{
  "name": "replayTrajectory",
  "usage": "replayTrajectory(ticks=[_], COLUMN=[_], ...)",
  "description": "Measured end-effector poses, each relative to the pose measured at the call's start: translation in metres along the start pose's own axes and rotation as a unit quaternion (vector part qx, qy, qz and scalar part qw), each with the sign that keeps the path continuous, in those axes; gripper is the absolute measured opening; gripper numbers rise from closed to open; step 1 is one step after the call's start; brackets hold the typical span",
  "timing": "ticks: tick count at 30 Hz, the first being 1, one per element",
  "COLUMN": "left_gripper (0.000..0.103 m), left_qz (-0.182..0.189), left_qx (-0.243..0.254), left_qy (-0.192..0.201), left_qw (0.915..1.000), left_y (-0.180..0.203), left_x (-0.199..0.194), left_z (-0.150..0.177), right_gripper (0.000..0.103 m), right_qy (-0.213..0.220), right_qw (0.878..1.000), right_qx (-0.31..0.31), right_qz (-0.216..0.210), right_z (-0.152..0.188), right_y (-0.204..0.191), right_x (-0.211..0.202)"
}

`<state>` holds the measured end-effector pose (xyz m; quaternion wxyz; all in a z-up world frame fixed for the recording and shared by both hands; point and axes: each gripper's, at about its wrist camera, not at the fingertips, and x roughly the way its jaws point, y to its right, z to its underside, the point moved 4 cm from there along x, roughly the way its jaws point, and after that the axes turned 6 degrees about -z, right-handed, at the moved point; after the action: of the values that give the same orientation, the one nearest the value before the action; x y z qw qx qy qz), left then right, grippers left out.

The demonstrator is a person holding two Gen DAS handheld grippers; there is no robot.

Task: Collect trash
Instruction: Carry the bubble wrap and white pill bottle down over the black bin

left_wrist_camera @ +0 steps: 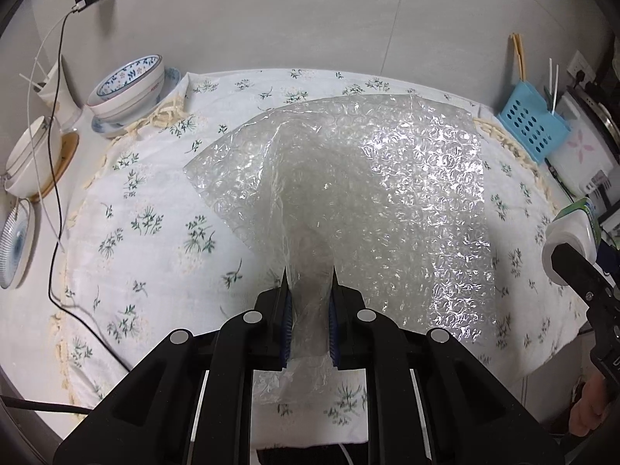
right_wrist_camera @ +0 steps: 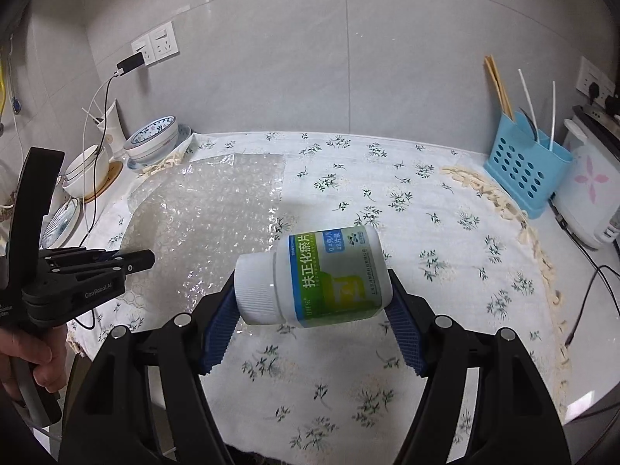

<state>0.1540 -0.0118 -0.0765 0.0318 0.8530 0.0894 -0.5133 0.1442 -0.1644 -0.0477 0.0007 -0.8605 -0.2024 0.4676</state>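
Observation:
A clear sheet of bubble wrap [left_wrist_camera: 387,201] lies over the flowered tablecloth [left_wrist_camera: 135,232], and its near edge is bunched up between the jaws of my left gripper [left_wrist_camera: 309,275], which is shut on it. In the right wrist view the same bubble wrap [right_wrist_camera: 209,217] rises toward the left gripper [right_wrist_camera: 149,259]. My right gripper [right_wrist_camera: 314,283] is shut on a white pill bottle [right_wrist_camera: 321,279] with a green and blue label, held sideways above the cloth, cap to the left. That bottle [left_wrist_camera: 573,232] also shows at the right edge of the left wrist view.
Stacked bowls [left_wrist_camera: 128,89] and plates [left_wrist_camera: 15,244] sit at the left beside a black cable [left_wrist_camera: 54,193] running from a wall socket. A blue cutlery holder [right_wrist_camera: 527,170] and a white appliance [right_wrist_camera: 593,193] stand at the right. A hand [right_wrist_camera: 35,352] grips the left handle.

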Motion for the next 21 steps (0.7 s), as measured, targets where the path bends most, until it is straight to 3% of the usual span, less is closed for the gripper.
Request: replayTrajectory(ticks=[21], left_gripper=[0.013], left_qz=[0.017], left_qx=[0.010], left_qy=[0.004], left_qw=[0.9998], left_y=[-0.024], left_x=[-0.065], left_z=[0.084], right_gripper=[0.067], right_qy=[0.018], right_qw=[1.000], right_qx=[0.021], right_qz=[0.005], right_z=[0.063], right_y=[-0.048], right_x=[-0.074])
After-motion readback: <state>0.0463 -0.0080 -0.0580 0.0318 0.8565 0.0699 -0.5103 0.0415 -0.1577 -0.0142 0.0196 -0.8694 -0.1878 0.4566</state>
